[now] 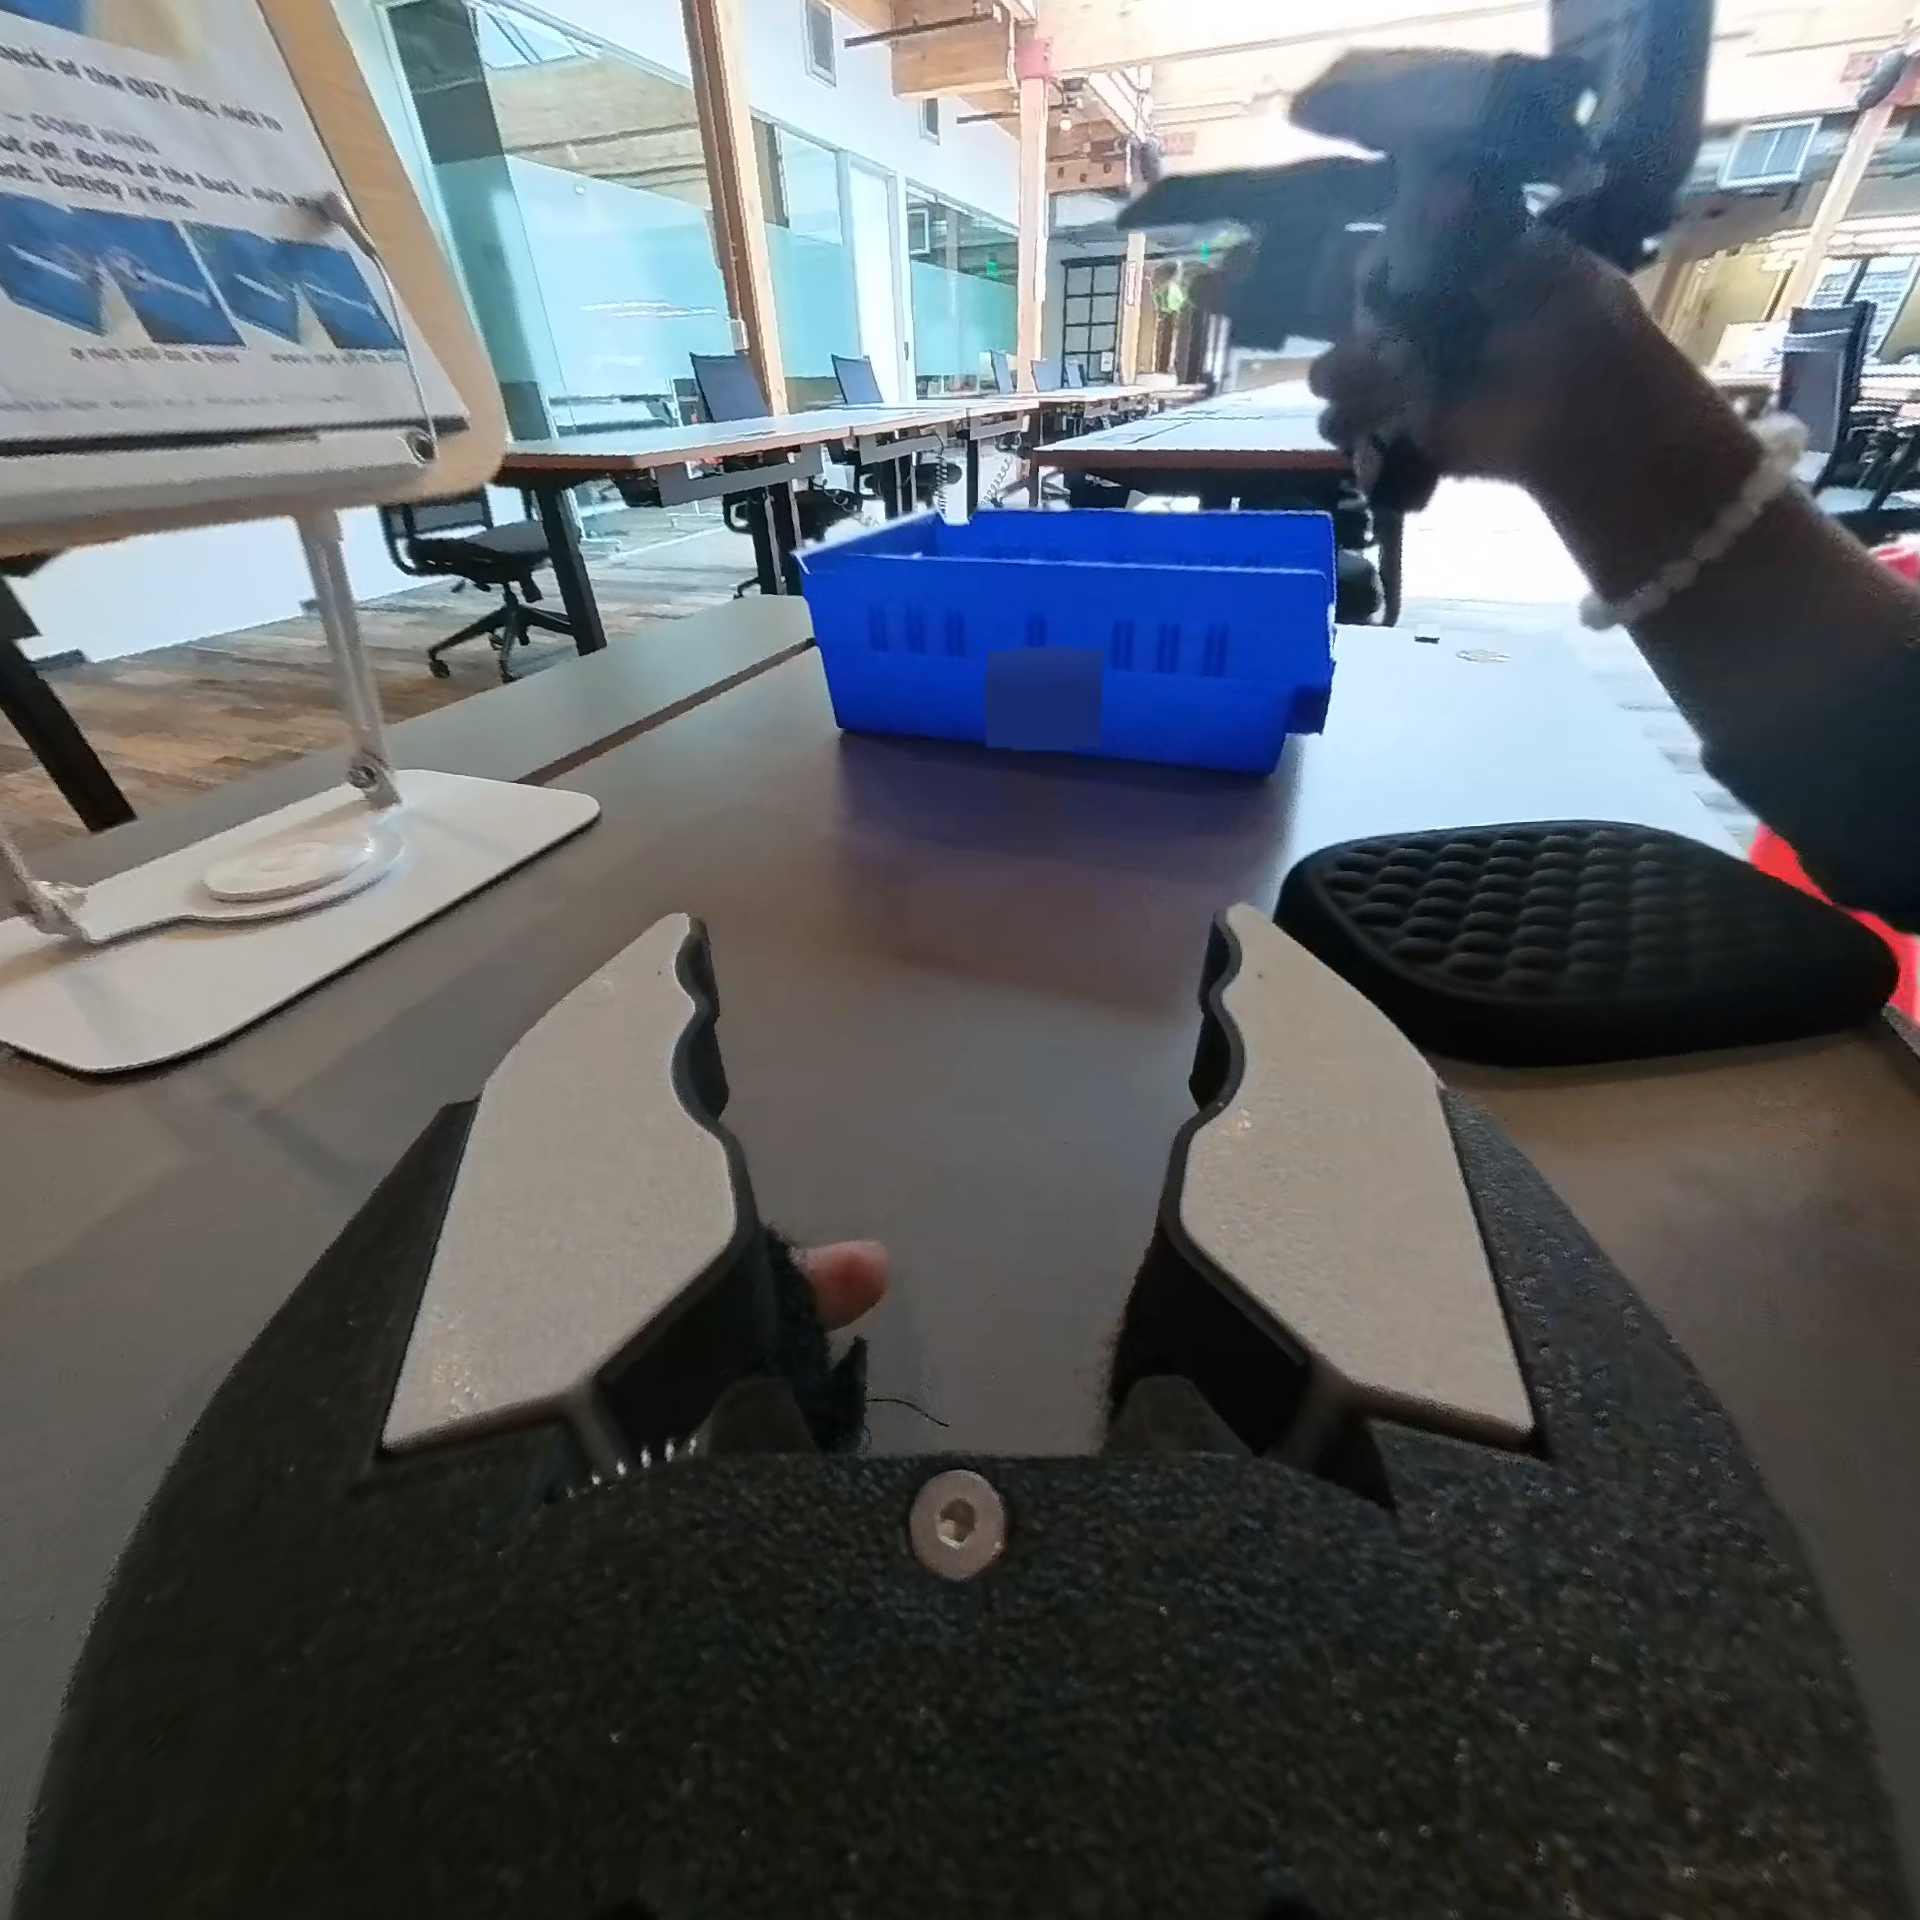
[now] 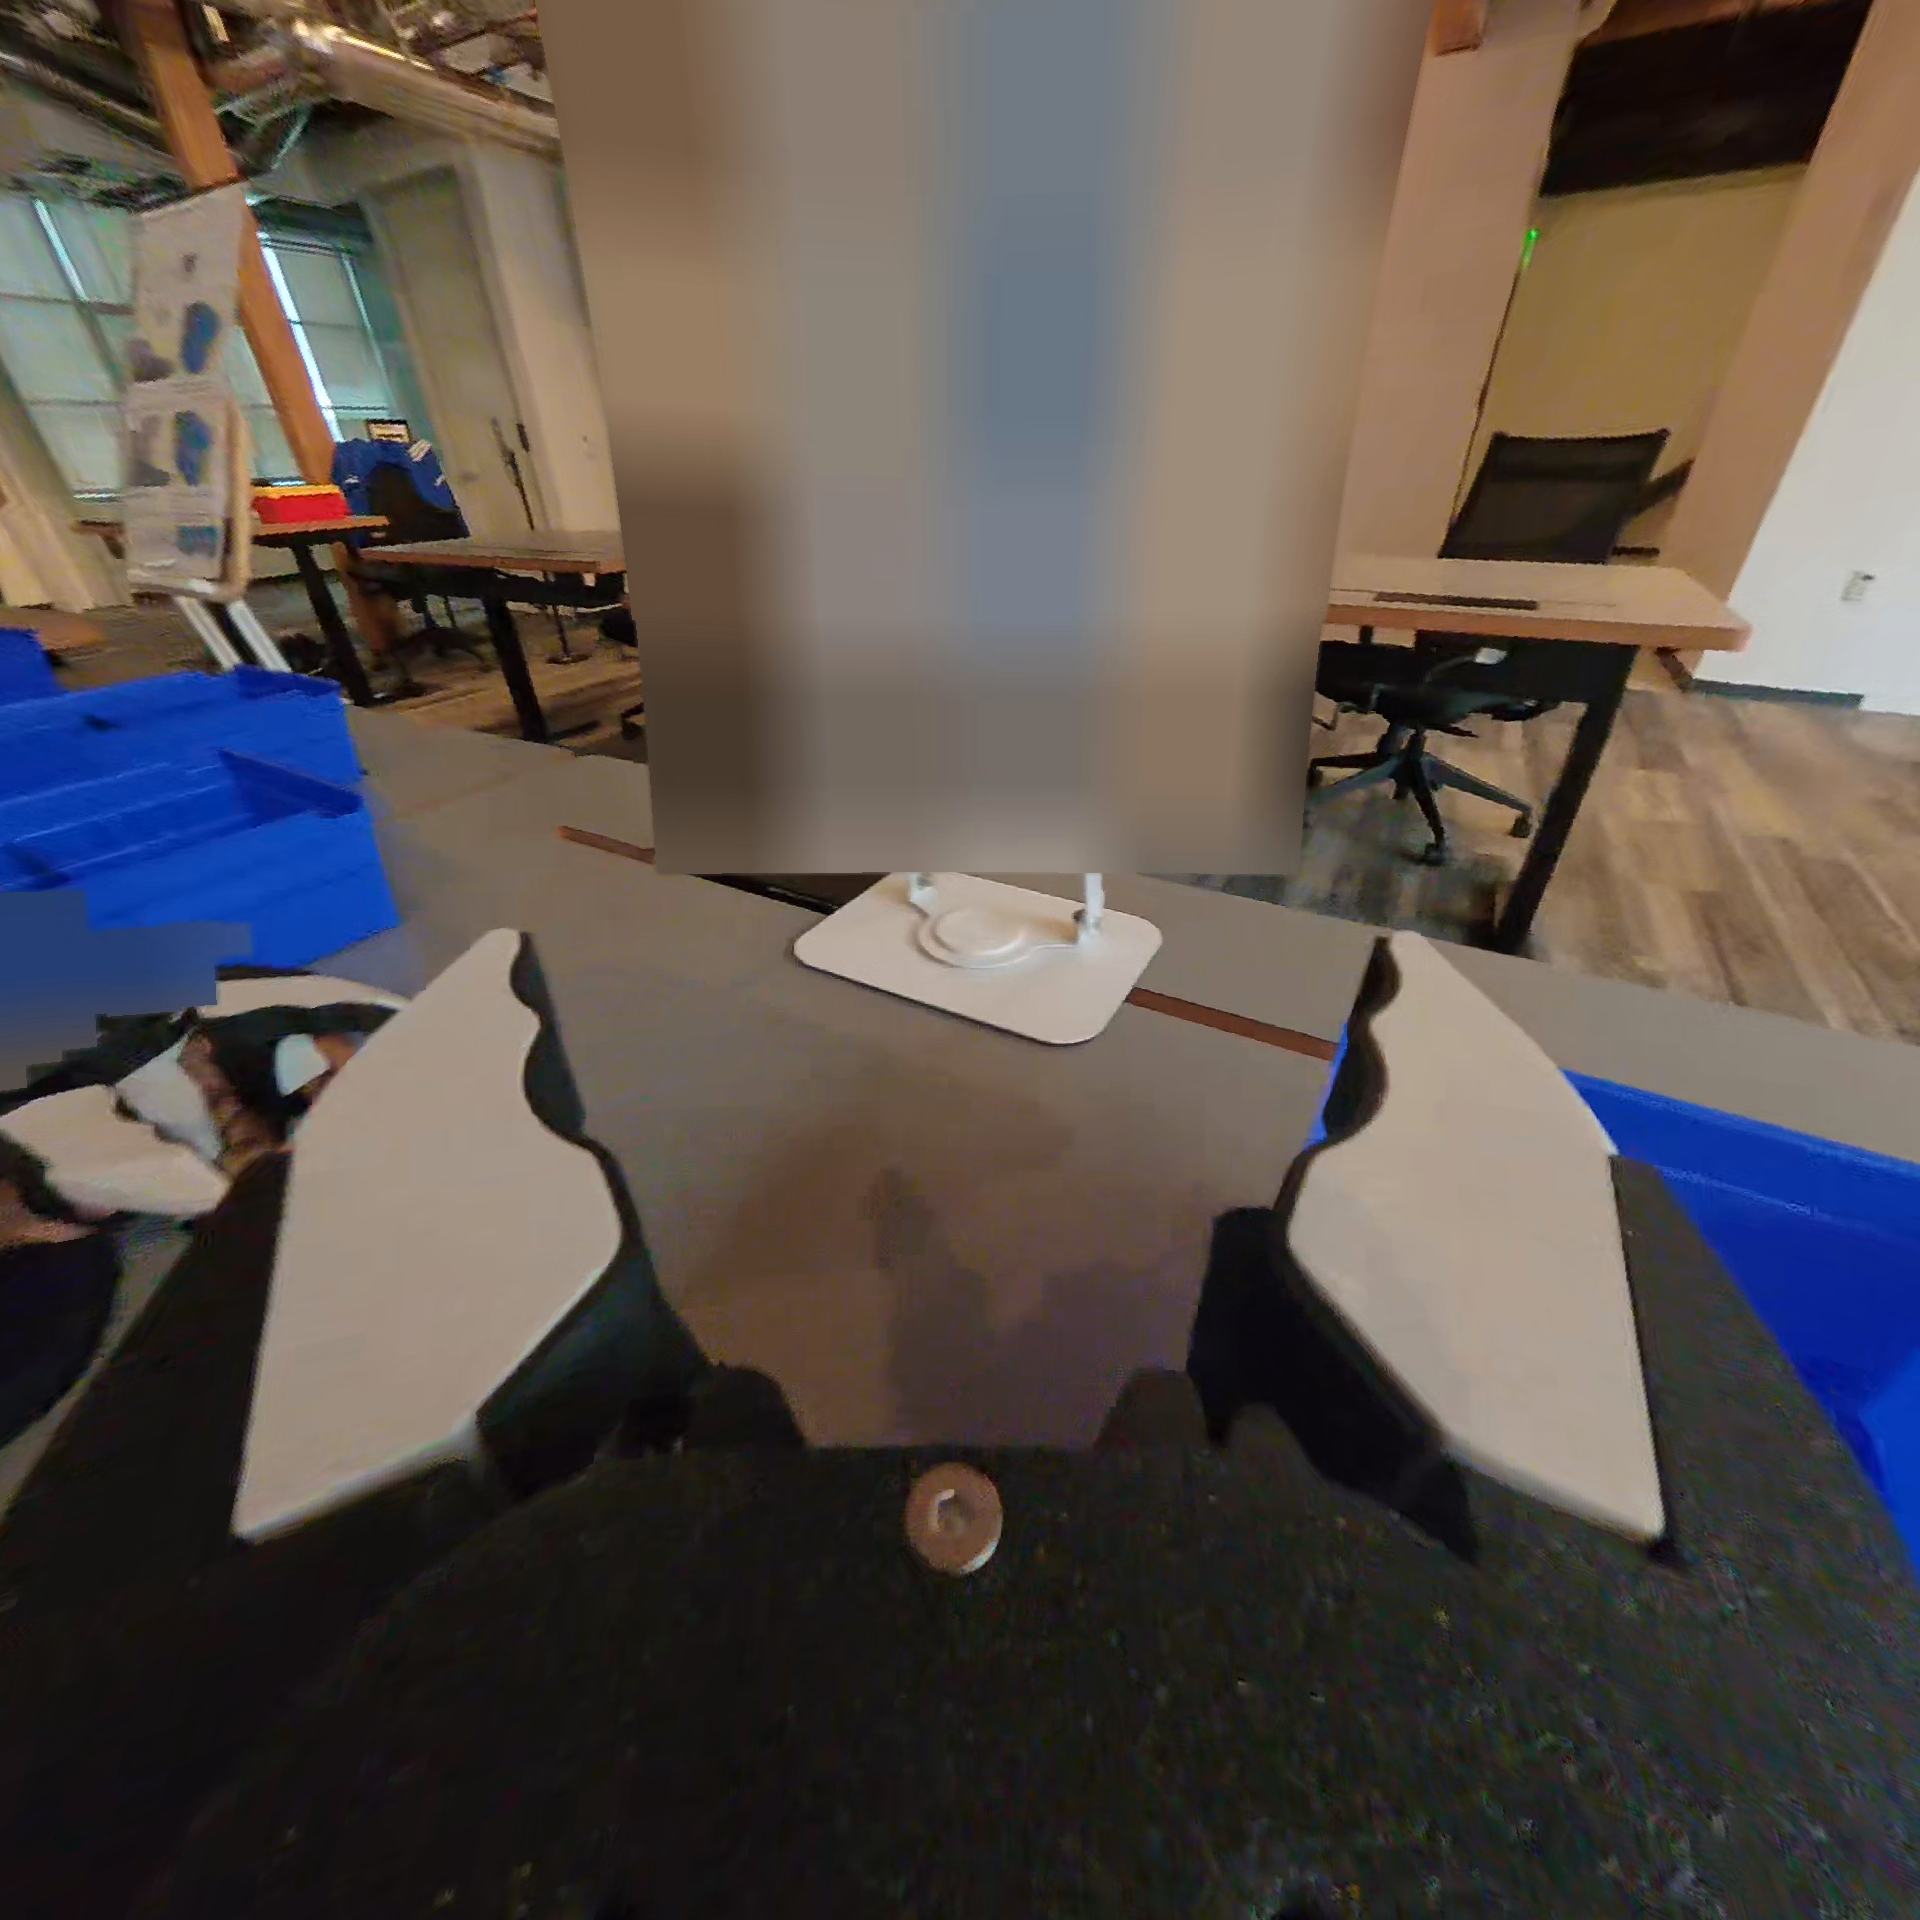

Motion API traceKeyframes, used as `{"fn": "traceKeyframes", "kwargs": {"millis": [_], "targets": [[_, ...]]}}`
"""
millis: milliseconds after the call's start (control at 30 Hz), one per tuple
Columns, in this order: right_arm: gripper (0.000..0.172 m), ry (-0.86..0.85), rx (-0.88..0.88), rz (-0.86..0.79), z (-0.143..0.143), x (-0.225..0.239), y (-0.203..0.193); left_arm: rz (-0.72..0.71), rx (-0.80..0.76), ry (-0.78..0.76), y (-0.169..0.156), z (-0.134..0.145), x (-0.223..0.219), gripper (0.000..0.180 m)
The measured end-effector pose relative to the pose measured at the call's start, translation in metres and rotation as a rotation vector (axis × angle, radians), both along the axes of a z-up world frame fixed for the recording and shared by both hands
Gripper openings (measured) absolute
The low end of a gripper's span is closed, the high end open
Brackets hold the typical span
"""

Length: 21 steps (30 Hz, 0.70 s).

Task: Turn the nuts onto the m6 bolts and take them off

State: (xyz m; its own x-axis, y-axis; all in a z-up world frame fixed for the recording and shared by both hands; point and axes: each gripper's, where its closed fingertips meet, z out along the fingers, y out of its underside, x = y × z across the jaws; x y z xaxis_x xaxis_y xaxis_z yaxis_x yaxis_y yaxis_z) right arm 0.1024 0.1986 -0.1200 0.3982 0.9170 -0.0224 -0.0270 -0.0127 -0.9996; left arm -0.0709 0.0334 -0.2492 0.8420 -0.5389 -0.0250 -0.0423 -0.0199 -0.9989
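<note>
While both tools gape bare: left tool (image 1: 956,966) faces blue bin (image 1: 1070,644).

table (image 1: 987,1039): dark, smooth, faintly glossy
bin (image 1: 1070,665), 12 o'clock: bright blue plastic, ribbed
pad (image 1: 1579,935), 2 o'clock: black, honeycomb-textured, matt
stand base (image 1: 312,914), 9 o'clock: white, smooth
left gripper (image 1: 956,966) fingers (image 1: 582,1195): grey, grainy matt

Blue bin's (image 1: 1070,665) contents hidden
</note>
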Motion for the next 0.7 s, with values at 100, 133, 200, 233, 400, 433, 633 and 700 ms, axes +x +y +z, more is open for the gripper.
{"fn": "traceKeyframes", "kwargs": {"millis": [100,133,200,233,400,433,633,700], "targets": [[0.136,0.040,0.013,0.076,-0.003,-0.015,-0.029,0.031,0.021,-0.008,-0.004,0.013,-0.007,0.084],[0.128,0.075,0.008,0.109,-0.002,-0.020,-0.037,0.052,0.028,-0.009,-0.006,0.020,-0.011,0.081],[0.113,0.143,0.001,0.159,-0.002,-0.027,-0.048,0.099,0.034,-0.021,-0.015,0.039,-0.021,0.080],[0.100,0.167,0.007,0.192,-0.002,-0.030,-0.054,0.130,0.036,-0.032,-0.022,0.051,-0.028,0.076],[0.062,0.158,0.114,0.271,-0.003,-0.037,-0.074,0.341,0.035,0.045,-0.084,0.120,-0.097,0.068],[0.063,0.134,0.130,0.283,-0.007,-0.040,-0.078,0.372,0.019,0.068,-0.099,0.131,-0.115,0.067],[0.066,0.061,0.151,0.293,-0.021,-0.053,-0.080,0.556,-0.278,0.202,-0.171,0.142,-0.238,0.066],[0.067,0.048,0.153,0.294,-0.025,-0.054,-0.078,0.566,-0.377,0.266,-0.182,0.130,-0.274,0.061]]}}
